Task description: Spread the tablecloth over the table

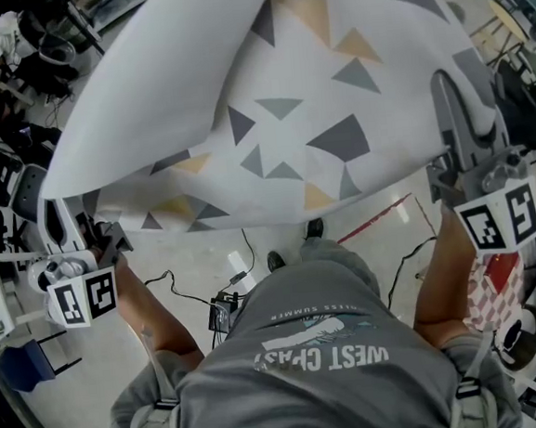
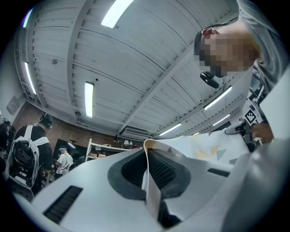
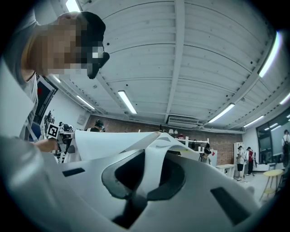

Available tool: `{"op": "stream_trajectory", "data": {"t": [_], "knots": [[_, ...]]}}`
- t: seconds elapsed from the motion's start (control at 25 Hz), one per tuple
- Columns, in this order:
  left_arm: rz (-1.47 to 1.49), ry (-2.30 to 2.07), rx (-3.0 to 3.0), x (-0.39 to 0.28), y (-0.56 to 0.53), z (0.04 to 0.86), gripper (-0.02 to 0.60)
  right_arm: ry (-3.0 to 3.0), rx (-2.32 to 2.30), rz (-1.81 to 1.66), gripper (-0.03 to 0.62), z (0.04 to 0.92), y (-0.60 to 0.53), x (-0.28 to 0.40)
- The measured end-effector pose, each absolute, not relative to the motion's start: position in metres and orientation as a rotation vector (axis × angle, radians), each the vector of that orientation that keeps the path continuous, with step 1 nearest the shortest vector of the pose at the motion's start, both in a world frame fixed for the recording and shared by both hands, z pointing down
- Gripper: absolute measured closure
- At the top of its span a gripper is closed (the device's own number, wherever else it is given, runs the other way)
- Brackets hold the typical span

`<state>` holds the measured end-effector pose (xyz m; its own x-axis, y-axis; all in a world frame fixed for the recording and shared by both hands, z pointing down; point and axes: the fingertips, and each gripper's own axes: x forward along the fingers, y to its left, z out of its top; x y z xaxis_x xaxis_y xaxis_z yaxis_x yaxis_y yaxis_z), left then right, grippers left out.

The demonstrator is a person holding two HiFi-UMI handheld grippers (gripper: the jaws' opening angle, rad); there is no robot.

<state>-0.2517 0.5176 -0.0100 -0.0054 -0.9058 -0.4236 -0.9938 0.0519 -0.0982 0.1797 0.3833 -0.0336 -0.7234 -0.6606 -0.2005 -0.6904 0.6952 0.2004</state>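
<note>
The white tablecloth [image 1: 269, 115] with grey and tan triangles billows up in front of me and fills the upper head view. My left gripper [image 1: 61, 217] is shut on its near left corner. My right gripper [image 1: 451, 99] is shut on its near right edge. In the left gripper view the jaws of the left gripper [image 2: 149, 176] pinch a fold of the tablecloth [image 2: 204, 149], which runs off to the right. In the right gripper view the right gripper [image 3: 152, 174] clamps a crumpled fold of the tablecloth [image 3: 108, 142]. The table is hidden behind the cloth.
On the floor below lie cables and a small black box [image 1: 225, 310], beside a red tape line [image 1: 371, 223]. A blue stool [image 1: 20, 361] and equipment stand at the left, a red-checked object [image 1: 494, 291] at the right. People [image 2: 27, 149] stand in the background.
</note>
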Motion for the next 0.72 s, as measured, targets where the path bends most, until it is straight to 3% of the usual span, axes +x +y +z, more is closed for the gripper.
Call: {"op": "stream_trajectory", "data": {"t": [0.28,0.72], "knots": [[0.263,2.007,-1.884,-0.236,0.447,-0.004,0.583,2.803,-1.056,0.343,0.576,-0.017,0.295,0.189],[0.186,2.100,-1.797,-0.155,0.375,0.003,0.583,2.830,-0.910,0.283,0.576,0.000,0.187,0.254]]}}
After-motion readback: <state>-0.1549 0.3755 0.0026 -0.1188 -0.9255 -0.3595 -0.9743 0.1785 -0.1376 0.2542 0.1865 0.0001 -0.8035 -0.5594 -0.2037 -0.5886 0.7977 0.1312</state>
